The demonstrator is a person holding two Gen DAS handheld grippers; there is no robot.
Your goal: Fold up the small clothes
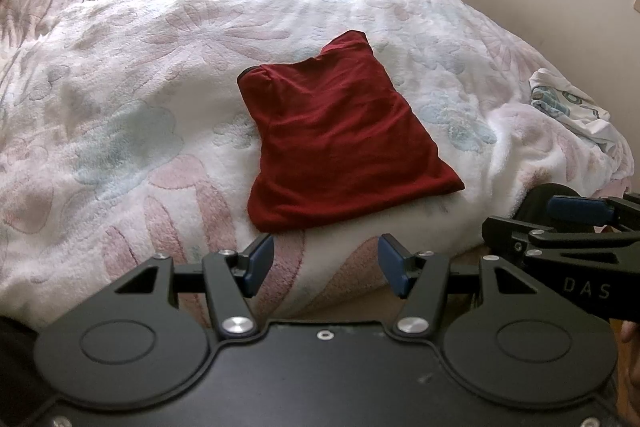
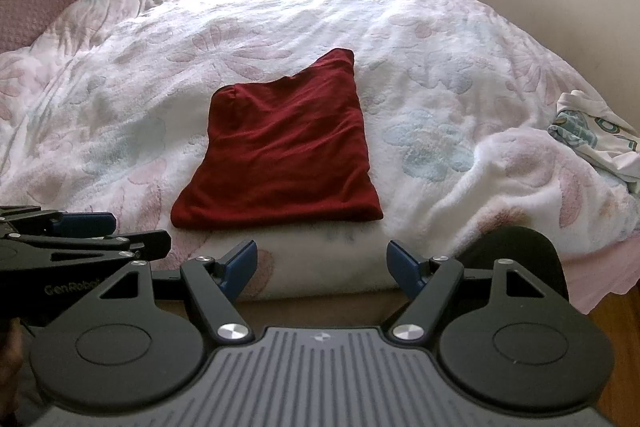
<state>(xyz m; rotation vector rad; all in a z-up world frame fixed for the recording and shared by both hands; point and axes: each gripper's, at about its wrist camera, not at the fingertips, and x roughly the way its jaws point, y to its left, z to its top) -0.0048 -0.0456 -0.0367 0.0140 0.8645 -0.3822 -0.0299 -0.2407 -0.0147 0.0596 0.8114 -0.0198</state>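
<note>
On the bedspread [image 1: 120, 147], bare all round, lies the folded red garment [image 1: 340, 143], both hand-held grippers [image 1: 326, 265] [image 2: 322, 267] spread, empty.

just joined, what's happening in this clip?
A person holds a gripper in each hand at the near edge of a bed with a floral blanket. The left gripper and right gripper are both open and hold nothing. A dark red garment lies folded flat mid-bed, untouched. A crumpled white printed garment sits at the right edge, not yet folded.
</note>
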